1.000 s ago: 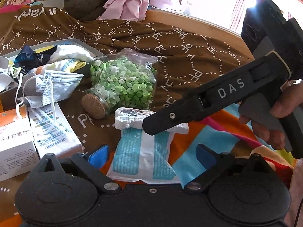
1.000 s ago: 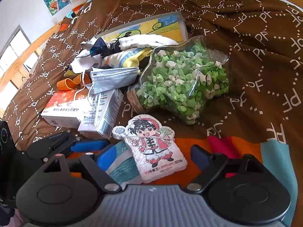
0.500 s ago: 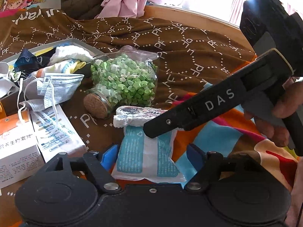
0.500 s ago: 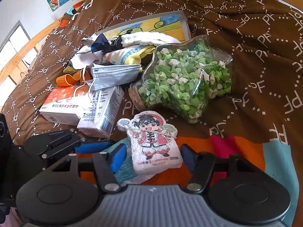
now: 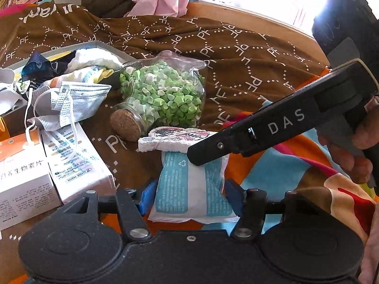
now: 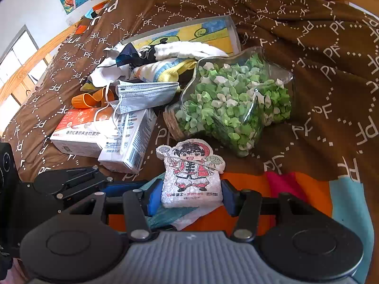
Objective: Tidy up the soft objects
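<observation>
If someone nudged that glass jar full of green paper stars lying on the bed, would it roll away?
Probably not far. The jar is star-shaped with points, so it would likely rock or tip onto another point, not roll. It rests on a soft brown blanket, which should damp movement. Being glass, it looks rigid, breakable and possibly slippery.

Top edge of teal pouch (image 5: 189, 189) is masked by the right gripper (image 5: 208, 156) finger. Print on white boxes (image 5: 28, 182) is too small to be read, left box clipped at frame edge. Pouch (image 6: 165, 215) mostly hidden under foam figure (image 6: 191, 177).
</observation>
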A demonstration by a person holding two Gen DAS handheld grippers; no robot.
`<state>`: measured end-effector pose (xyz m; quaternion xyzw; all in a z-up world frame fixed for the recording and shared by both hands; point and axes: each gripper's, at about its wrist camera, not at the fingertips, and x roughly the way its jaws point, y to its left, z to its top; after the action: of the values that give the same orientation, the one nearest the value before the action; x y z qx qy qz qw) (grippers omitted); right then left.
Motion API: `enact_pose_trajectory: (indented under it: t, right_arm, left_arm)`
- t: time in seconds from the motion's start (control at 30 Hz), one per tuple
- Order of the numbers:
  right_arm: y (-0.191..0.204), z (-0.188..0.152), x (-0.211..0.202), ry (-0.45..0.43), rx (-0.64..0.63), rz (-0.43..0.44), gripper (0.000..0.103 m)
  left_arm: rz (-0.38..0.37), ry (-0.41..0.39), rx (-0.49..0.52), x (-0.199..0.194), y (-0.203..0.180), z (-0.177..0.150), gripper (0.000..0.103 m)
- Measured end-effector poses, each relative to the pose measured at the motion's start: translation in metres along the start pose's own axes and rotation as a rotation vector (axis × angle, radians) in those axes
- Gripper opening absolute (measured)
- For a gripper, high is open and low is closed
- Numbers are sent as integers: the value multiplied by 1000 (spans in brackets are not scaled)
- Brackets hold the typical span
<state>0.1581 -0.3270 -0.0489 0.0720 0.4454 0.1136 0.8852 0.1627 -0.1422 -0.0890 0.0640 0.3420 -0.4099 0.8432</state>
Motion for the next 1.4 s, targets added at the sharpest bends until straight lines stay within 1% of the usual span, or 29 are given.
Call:
enact_pose_trajectory:
  t: [0.37, 0.53, 0.87, 1.0, 1.17, 1.3, 1.4]
  right_arm:
    - [6, 0, -5, -28, -30, -12, 56]
    - [5, 0, -13, -60, -34, -23, 56]
    - [17, -10, -31, -106, -59, -34, 56]
    - [24, -16, -47, -140, -65, -20, 56]
    - [28, -24, -69, -209, -20, -3, 56]
    - [36, -36, -85, -251, 11, 16, 56]
    - [46, -45, -94, -278, -4, 10, 56]
  left_arm:
    - [12, -4, -11, 1, -1, -4, 62]
    - [15, -4, -18, -1, -2, -4, 58]
    - [54, -9, -63, -13, -9, -9, 55]
    - [67, -15, -87, -25, -14, -13, 54]
    - [109, -36, -103, -48, -22, -20, 53]
    - [155, -70, -122, -72, -29, -22, 53]
    - [177, -107, -157, -90, -35, -23, 53]
